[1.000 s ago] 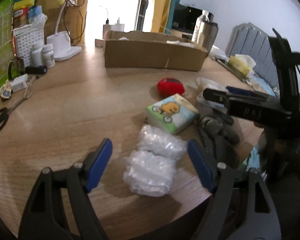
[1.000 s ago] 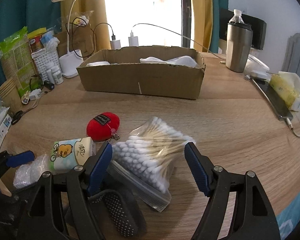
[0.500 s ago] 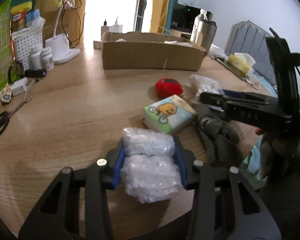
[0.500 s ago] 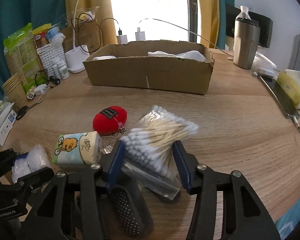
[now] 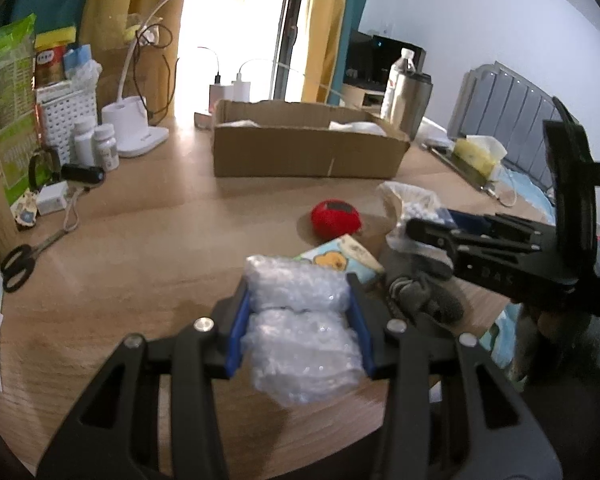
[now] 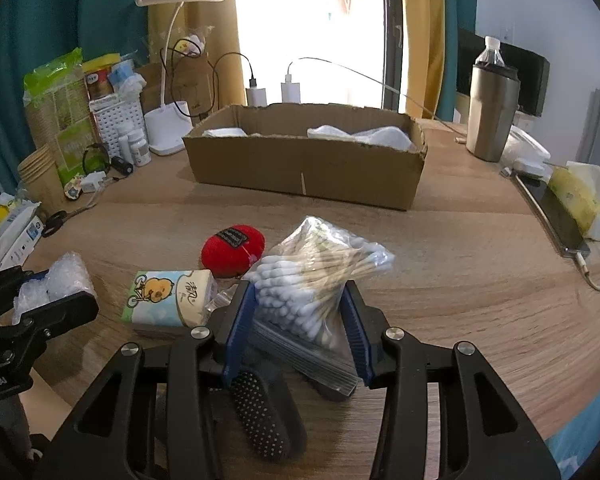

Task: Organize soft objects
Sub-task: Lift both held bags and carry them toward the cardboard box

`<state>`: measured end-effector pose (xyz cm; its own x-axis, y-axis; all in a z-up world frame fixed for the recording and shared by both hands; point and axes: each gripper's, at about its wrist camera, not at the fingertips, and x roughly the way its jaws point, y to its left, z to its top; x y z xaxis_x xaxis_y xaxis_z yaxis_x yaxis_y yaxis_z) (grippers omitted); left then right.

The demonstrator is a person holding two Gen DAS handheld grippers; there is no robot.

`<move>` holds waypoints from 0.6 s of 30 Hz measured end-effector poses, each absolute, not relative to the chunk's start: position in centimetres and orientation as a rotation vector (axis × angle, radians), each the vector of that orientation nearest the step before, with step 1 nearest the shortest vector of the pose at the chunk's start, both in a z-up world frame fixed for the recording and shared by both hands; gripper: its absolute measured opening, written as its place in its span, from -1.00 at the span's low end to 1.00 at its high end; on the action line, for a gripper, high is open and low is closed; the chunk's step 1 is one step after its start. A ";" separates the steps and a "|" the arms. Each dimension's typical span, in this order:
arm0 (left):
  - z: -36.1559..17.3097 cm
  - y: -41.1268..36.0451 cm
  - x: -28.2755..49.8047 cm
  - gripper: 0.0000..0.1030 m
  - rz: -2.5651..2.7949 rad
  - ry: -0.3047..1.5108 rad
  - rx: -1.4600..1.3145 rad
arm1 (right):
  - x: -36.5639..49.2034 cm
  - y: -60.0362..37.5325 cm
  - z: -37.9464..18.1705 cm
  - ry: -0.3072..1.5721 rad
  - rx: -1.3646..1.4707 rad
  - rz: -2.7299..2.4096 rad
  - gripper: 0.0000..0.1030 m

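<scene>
My left gripper (image 5: 298,320) is shut on a roll of bubble wrap (image 5: 300,332) and holds it just above the table's front edge. My right gripper (image 6: 298,316) is shut on a clear bag of cotton swabs (image 6: 320,276), lifted slightly. A red plush pouch (image 6: 233,249) and a tissue pack with a duck print (image 6: 168,298) lie on the table between them. Grey dotted gloves (image 6: 260,408) lie under the right gripper. A cardboard box (image 6: 304,166) holding white soft items stands further back.
A desk lamp (image 6: 168,128), pill bottles (image 6: 134,146), white basket (image 6: 108,120) and scissors (image 5: 20,264) are at the left. A steel tumbler (image 6: 492,120), phone (image 6: 552,216) and yellow tissue pack (image 6: 580,196) are at the right.
Both grippers went from open to shut: the left closed on the bubble wrap, the right on the cotton swab bag. Both objects have risen slightly off the table.
</scene>
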<state>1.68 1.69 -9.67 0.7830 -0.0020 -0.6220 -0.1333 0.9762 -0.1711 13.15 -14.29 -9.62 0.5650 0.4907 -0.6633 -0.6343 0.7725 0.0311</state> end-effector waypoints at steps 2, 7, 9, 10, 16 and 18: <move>-9.4 1.7 1.7 -0.14 0.072 0.662 -0.211 | 13.0 -14.4 -9.3 0.697 -0.217 0.667 -0.10; -9.2 2.0 1.8 -0.14 0.078 0.648 -0.220 | 13.0 -14.7 -8.6 0.680 -0.219 0.667 -0.10; -9.0 2.2 2.0 -0.14 0.082 0.643 -0.222 | 12.9 -14.8 -8.3 0.674 -0.218 0.668 -0.10; -8.9 2.2 2.0 -0.14 0.083 0.640 -0.223 | 13.0 -14.8 -8.2 0.672 -0.218 0.669 -0.10; -8.5 2.8 2.9 -0.14 0.088 0.623 -0.224 | 13.2 -15.1 -7.7 0.661 -0.213 0.666 -0.10; -8.4 3.1 3.3 -0.14 0.090 0.618 -0.226 | 13.3 -15.1 -7.6 0.661 -0.213 0.664 -0.10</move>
